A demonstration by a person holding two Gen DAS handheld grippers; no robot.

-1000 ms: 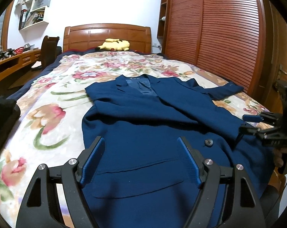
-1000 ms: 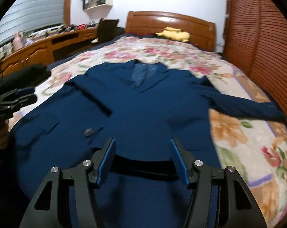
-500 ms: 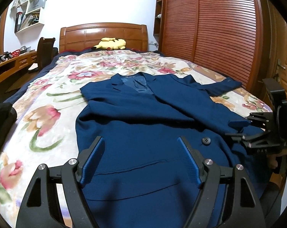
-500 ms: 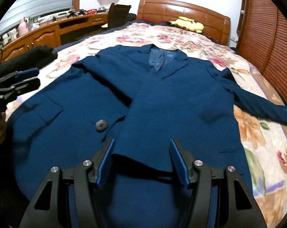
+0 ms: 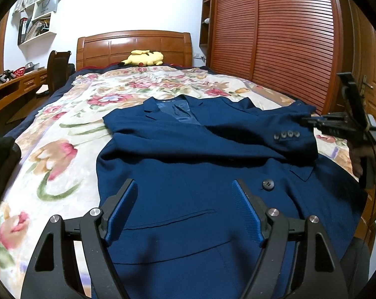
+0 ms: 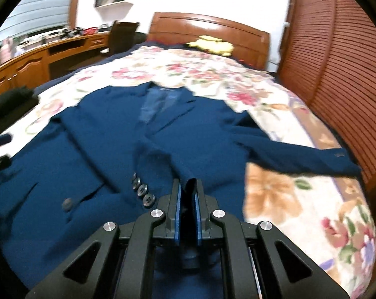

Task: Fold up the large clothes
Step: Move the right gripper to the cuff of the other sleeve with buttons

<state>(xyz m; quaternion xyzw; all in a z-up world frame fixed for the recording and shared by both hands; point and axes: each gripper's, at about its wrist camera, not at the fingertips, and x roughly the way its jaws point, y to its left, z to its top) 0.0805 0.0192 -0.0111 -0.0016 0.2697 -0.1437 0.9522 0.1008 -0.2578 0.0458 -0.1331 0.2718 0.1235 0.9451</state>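
So the navy blazer (image 5: 193,164) was lying face up on the bed (image 5: 63,134), on that flowery bedspread, collar toward the wooden headboard (image 5: 135,47). My right tongs (image 6: 188,189) had just been closing and ended up pinched on the cuff end of one sleeve (image 6: 163,164), the fold of cloth sticking up between the blue pads, with the four cuff buttons (image 6: 141,189) just beside them. That sleeve lay across the chest of the jacket. My left tongs (image 5: 184,208) sat wide apart over the lower front near the pocket, nothing between them. The other sleeve (image 6: 295,154) was stretched out sideways on the bedspread. Yellow plush toy (image 5: 143,58) up by the headboard.
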